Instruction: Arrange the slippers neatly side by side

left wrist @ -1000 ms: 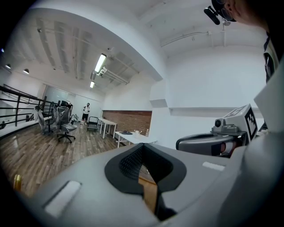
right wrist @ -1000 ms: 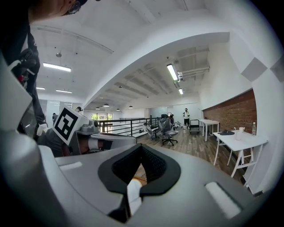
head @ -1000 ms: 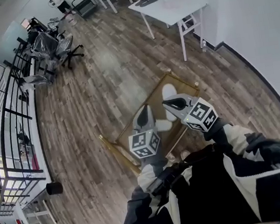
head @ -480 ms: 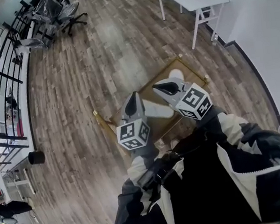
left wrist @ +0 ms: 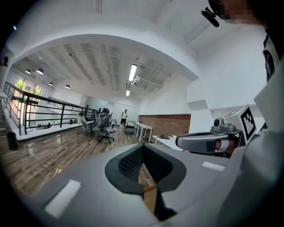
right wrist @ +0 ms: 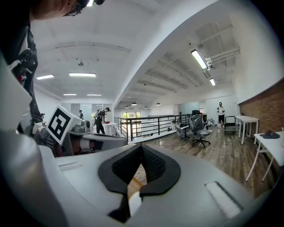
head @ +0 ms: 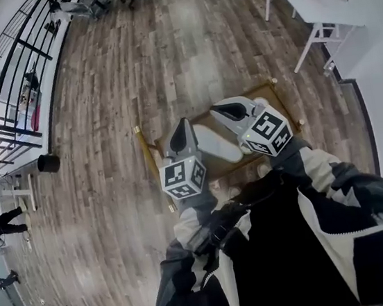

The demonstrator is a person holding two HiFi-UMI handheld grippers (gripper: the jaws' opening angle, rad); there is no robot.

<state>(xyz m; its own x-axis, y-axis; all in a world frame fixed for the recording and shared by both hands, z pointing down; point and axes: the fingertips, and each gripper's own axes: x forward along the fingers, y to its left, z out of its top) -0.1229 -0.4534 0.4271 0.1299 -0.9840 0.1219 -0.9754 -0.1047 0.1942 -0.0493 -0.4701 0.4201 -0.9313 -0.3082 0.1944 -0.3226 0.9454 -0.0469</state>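
The wood-plank floor (head: pixel 120 88) filled most of the head view, with a black railing (head: pixel 20 73) curving along its upper left and a white table (head: pixel 319 2) in the upper right corner. The person's black-and-white jacket (head: pixel 308 238) took up the lower right.

At the centre of the frame lay a low wooden platform (head: pixel 198 121), set at a slant, apparently the work surface for the task. Both tools were held above it, close to the person's chest. The left gripper (head: pixel 184 130) sat just left of centre and the right gripper (head: pixel 224 111) just right of centre, each with its marker cube toward the body.

Their own views looked out level across the room rather than down, so neither seemed aimed at anything yet. In both views the jaws were pressed together with nothing between them. That reads as a carrying pose, not a grasp.

One white slipper (head: pixel 215 144) lay on the platform, showing in the gap between the two tools and apart from both. The right gripper covered the spot where a second slipper might have lain, so the pair's alignment could not be judged.
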